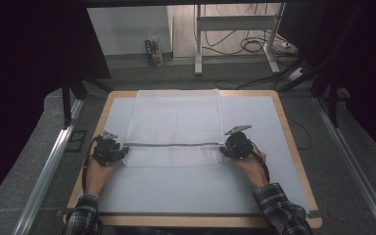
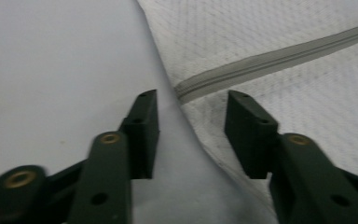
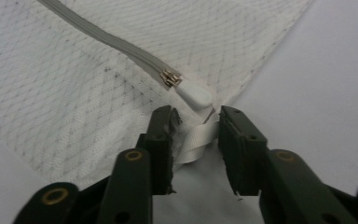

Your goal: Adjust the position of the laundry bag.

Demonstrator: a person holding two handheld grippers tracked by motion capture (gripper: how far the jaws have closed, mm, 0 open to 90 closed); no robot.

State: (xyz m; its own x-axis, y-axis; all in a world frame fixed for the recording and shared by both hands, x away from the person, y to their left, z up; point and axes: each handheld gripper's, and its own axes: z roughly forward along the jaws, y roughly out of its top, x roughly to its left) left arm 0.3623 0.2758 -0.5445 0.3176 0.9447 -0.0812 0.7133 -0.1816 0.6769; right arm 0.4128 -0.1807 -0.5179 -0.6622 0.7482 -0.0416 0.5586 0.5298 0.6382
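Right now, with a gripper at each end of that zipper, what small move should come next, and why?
Probably close the right gripper a little more on the white strap. The strap sits between its jaws just below the zipper pull, but the pads do not yet press it. The left gripper straddles the bag's edge at the zipper's other end, also open.

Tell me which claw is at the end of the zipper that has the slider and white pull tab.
The right claw: its jaws flank the white strap loop beside the pull tab. The left claw straddles the zipper's plain end.
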